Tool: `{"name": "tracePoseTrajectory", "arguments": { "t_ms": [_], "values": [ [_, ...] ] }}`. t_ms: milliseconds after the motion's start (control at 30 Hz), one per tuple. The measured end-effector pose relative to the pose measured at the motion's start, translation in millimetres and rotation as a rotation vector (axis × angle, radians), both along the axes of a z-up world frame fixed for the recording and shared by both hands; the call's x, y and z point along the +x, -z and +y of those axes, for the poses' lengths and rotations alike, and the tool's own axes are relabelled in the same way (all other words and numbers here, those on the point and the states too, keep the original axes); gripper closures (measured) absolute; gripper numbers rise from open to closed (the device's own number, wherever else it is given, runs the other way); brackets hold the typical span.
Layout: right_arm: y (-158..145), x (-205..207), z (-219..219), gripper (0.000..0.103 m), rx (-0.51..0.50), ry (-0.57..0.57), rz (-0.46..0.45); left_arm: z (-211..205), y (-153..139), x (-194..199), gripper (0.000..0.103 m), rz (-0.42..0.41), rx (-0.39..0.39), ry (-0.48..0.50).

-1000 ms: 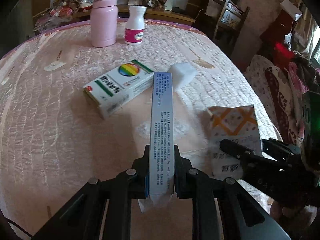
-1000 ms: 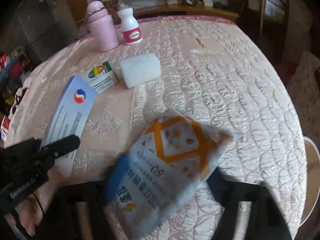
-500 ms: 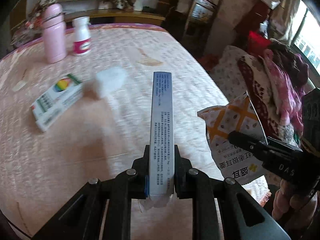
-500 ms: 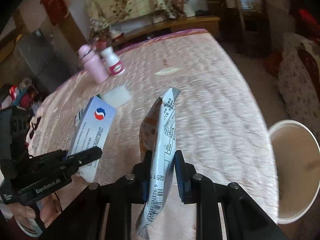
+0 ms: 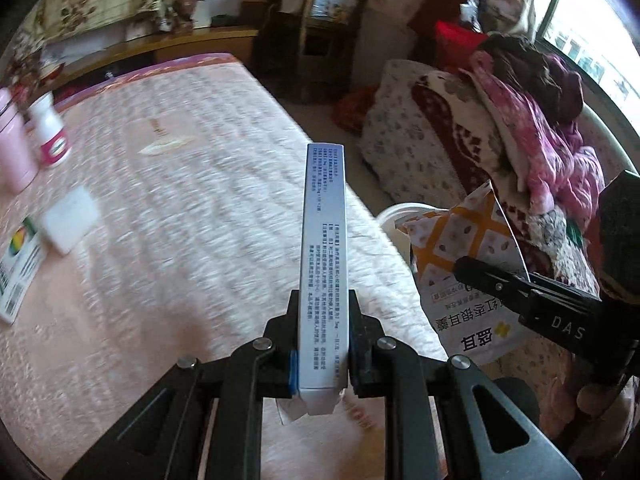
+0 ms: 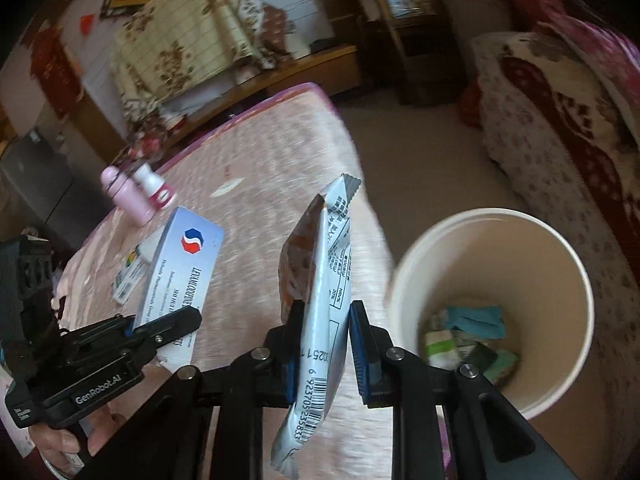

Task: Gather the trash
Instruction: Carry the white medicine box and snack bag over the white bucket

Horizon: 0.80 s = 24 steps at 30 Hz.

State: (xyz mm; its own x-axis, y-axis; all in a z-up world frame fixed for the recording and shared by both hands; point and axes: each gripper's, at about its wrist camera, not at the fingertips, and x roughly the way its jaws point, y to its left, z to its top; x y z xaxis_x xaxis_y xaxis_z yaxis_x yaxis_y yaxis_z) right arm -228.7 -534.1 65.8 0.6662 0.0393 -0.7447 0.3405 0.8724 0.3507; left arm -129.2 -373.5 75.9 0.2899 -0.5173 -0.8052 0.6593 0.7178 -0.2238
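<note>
My left gripper is shut on a blue and white medicine box, held upright above the pink quilted table. The same box and left gripper show in the right wrist view. My right gripper is shut on a white and orange snack bag, held on edge beside the table's right side. The bag and right gripper also show in the left wrist view. A cream trash bin stands on the floor to the right, with several scraps inside.
On the table lie a green and white box, a white foam block, a pink flask and a white pill bottle. A blanket-covered sofa and piled clothes stand to the right of the bin.
Both grippers have swung to the right and lifted with their loads. The snack bag has left the table and now hangs near the bin, which has come into fuller view.
</note>
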Motion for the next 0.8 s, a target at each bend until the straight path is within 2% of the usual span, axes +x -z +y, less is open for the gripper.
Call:
{"name": "tracePoseTrajectory", "arguments": {
  "t_ms": [367,800],
  "values": [
    [16,-44,-75,0.079,0.028,0.153,0.018,-72,5,-15,0.084,-0.004,0.017,0.094],
    [43,-59,-112,0.079,0.052,0.243,0.067,-130,24,-25,0.084,0.062,-0.002,0.166]
  ]
}}
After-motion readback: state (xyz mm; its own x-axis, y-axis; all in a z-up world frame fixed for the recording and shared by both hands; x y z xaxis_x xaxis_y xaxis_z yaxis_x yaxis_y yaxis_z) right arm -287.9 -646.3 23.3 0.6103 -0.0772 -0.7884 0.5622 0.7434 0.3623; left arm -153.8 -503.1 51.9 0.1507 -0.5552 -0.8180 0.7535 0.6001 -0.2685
